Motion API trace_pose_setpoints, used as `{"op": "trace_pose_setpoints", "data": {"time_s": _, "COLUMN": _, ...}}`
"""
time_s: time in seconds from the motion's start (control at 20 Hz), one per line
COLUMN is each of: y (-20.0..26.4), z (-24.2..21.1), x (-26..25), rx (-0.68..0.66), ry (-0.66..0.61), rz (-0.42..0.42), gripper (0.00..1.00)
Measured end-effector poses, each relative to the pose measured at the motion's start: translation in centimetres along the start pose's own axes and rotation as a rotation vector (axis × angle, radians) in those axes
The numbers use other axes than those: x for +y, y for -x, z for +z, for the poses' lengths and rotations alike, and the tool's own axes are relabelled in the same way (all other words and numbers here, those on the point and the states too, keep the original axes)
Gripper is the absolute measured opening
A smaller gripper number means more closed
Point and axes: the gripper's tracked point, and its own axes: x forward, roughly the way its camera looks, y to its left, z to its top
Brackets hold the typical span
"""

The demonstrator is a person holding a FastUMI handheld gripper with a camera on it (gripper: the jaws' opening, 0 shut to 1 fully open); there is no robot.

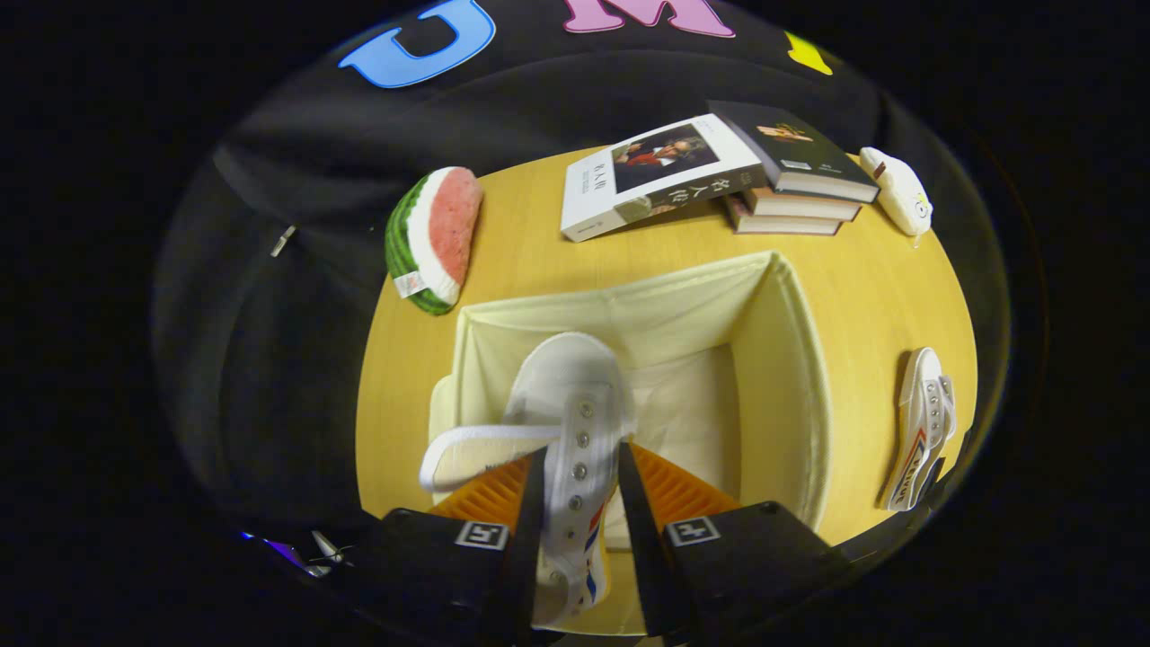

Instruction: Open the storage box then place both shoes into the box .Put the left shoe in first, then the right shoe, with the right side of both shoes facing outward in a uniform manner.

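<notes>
We see the hand-held gripper pinching a white shoe over the open storage box; the other shoe lies right on the bench.

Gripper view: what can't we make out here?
- Held shoe: heel end hidden between the tool fingers; motion blur smears the toe.
- Storage box: near wall and part of the floor hidden by shoe and fingers.
- Second shoe on the table: small and warped at the fisheye rim.
</notes>
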Motion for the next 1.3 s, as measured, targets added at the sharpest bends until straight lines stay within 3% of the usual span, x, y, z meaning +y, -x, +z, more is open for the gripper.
{"op": "trace_pose_setpoints", "data": {"time_s": 0.05, "y": 0.3, "z": 0.1, "x": -0.4, "rx": -0.012, "ry": 0.018, "rz": -0.008, "gripper": 0.71}}
{"op": "trace_pose_setpoints", "data": {"time_s": 0.2, "y": 1.1, "z": 0.1, "x": -0.3, "rx": -0.027, "ry": 0.029, "rz": 0.033, "gripper": 0.87}}
{"op": "trace_pose_setpoints", "data": {"time_s": 0.25, "y": 1.6, "z": 0.4, "x": -0.5, "rx": -0.034, "ry": 0.032, "rz": 0.047, "gripper": 0.98}}
{"op": "trace_pose_setpoints", "data": {"time_s": 0.5, "y": 5.6, "z": 1.4, "x": -1.7, "rx": -0.116, "ry": 0.057, "rz": 0.141, "gripper": 0.99}}
{"op": "trace_pose_setpoints", "data": {"time_s": 0.65, "y": 8.4, "z": 2.3, "x": -5.1, "rx": -0.19, "ry": 0.076, "rz": 0.14, "gripper": 0.99}}
{"op": "trace_pose_setpoints", "data": {"time_s": 0.95, "y": 13.7, "z": 1.7, "x": -17.1, "rx": -0.3, "ry": 0.107, "rz": -0.014, "gripper": 0.99}}
{"op": "trace_pose_setpoints", "data": {"time_s": 1.3, "y": 16.0, "z": -4.4, "x": -32.4, "rx": -0.299, "ry": 0.07, "rz": -0.231, "gripper": 0.99}}
